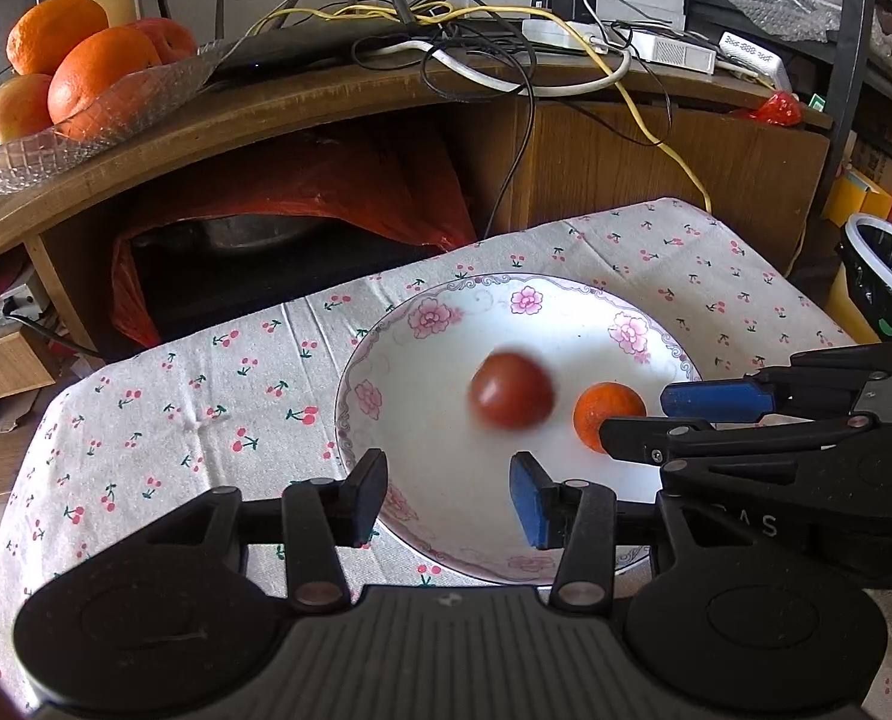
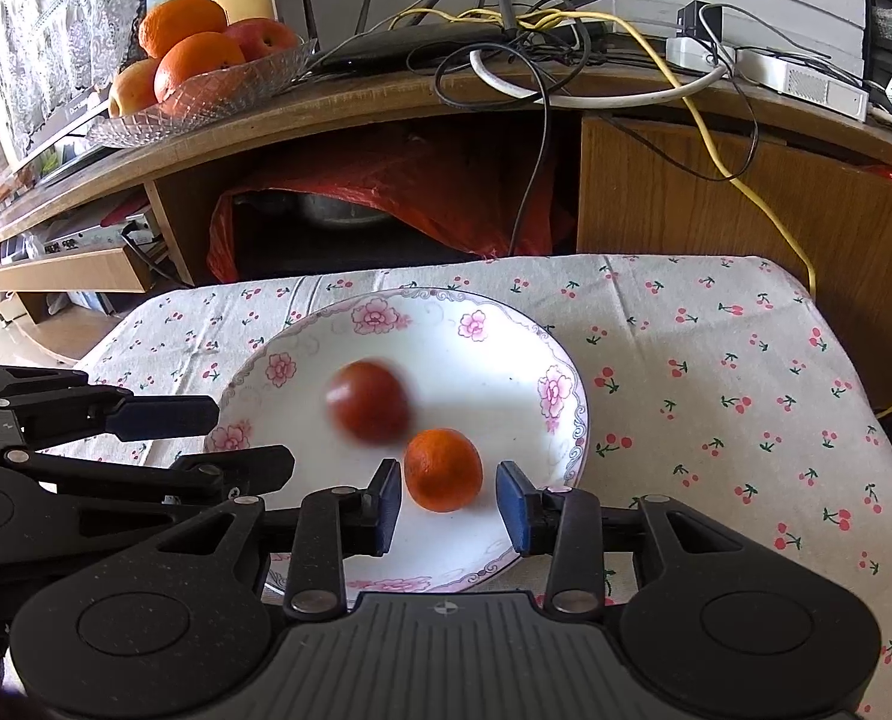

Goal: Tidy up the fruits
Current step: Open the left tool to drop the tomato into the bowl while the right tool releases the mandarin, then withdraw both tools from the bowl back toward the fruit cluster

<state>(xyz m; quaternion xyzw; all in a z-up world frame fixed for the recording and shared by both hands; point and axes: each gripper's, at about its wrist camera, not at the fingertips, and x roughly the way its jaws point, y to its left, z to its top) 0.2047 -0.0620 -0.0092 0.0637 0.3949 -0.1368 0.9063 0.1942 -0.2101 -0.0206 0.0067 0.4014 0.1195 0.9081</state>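
A white plate with pink flowers [image 1: 422,324] [image 2: 506,324] rests on a cherry-print cloth. On it are a dark red round fruit [image 1: 511,391] [image 2: 369,401], blurred as if moving, and a small orange [image 1: 603,414] [image 2: 443,469]. My left gripper [image 1: 449,495] hangs open over the plate's near rim, nothing between its fingers. My right gripper [image 2: 449,507] is open with the small orange between and just beyond its fingertips, not clamped. Each gripper shows in the other's view: the right gripper [image 1: 656,420] reaches in from the right, the left gripper [image 2: 236,438] from the left.
A glass bowl [image 1: 86,132] [image 2: 206,102] with oranges and apples sits on the curved wooden shelf [image 1: 386,90] behind the table. Cables, a router and power strips lie on that shelf. A bin with a black liner [image 1: 884,276] stands at the right.
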